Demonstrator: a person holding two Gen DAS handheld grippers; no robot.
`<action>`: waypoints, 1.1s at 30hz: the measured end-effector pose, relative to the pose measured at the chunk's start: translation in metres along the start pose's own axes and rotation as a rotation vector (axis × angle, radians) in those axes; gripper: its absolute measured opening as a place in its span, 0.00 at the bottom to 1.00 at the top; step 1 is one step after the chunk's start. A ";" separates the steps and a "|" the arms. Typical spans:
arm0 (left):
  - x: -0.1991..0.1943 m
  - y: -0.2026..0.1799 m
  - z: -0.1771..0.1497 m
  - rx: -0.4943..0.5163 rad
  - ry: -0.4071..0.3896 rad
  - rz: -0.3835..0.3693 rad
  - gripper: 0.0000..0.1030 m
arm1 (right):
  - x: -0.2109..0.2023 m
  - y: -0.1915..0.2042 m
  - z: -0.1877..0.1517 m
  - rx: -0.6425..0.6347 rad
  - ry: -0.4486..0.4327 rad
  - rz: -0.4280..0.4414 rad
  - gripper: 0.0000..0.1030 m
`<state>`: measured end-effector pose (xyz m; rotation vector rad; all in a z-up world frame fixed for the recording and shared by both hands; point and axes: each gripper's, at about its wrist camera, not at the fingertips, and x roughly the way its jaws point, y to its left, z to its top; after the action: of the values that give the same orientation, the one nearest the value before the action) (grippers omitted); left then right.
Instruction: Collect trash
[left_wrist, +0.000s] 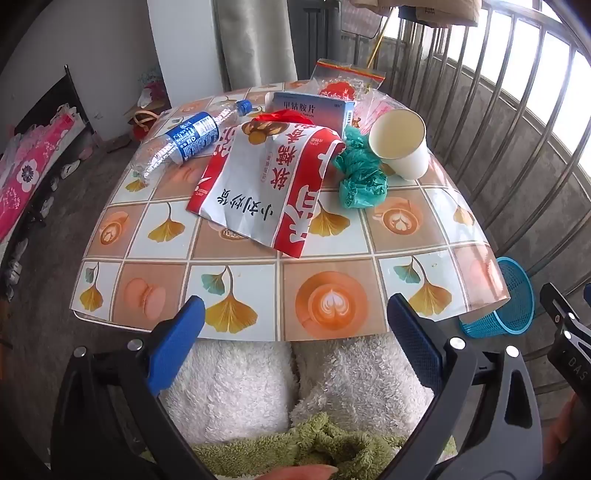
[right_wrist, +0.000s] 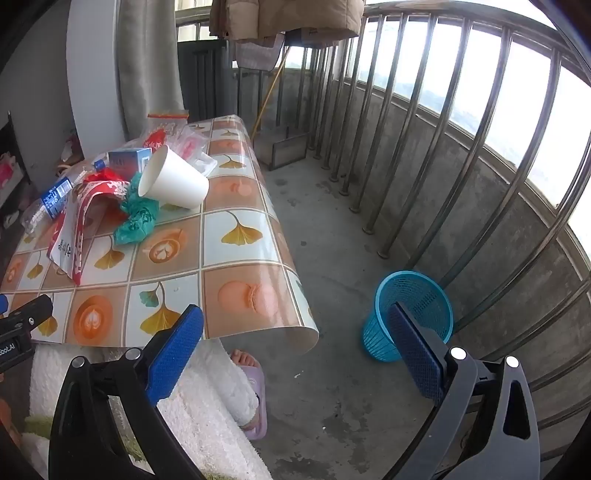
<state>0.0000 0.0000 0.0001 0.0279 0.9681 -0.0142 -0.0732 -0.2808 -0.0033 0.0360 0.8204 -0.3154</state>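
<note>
1. Left gripper (left_wrist: 295, 332): jaws spread wide, holding nothing, hovering over the near table (left_wrist: 332, 295) edge.
2. Right gripper (right_wrist: 295, 339): jaws equally wide, empty, above the floor between table corner and blue mesh bin (right_wrist: 424, 295).
3. Trash lies mid-table: red-and-white wrapper (left_wrist: 266, 184), crumpled green bag (left_wrist: 362, 177), tipped paper cup (left_wrist: 402, 144), plastic bottle (left_wrist: 184, 140), blue box (left_wrist: 314, 109).

Setting: enclosed home balcony. Indicated by bare concrete floor (right_wrist: 332, 236), metal window bars (right_wrist: 436, 155), clothing hung overhead (right_wrist: 288, 18), a curtain (right_wrist: 147, 62), a small table under patterned oilcloth (right_wrist: 236, 280), and a person's slippered foot (right_wrist: 255, 391).
</note>
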 end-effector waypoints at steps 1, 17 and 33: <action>0.000 0.000 0.000 0.000 0.000 -0.001 0.92 | 0.000 0.000 0.000 0.001 0.001 0.002 0.94; 0.001 0.000 0.000 -0.002 -0.006 -0.002 0.92 | -0.002 0.000 0.002 -0.002 0.000 0.002 0.94; 0.001 0.005 0.000 -0.003 -0.005 -0.004 0.92 | -0.005 0.002 -0.003 0.006 -0.008 0.003 0.94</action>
<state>0.0007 0.0046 -0.0004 0.0233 0.9634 -0.0165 -0.0778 -0.2769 -0.0018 0.0413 0.8111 -0.3153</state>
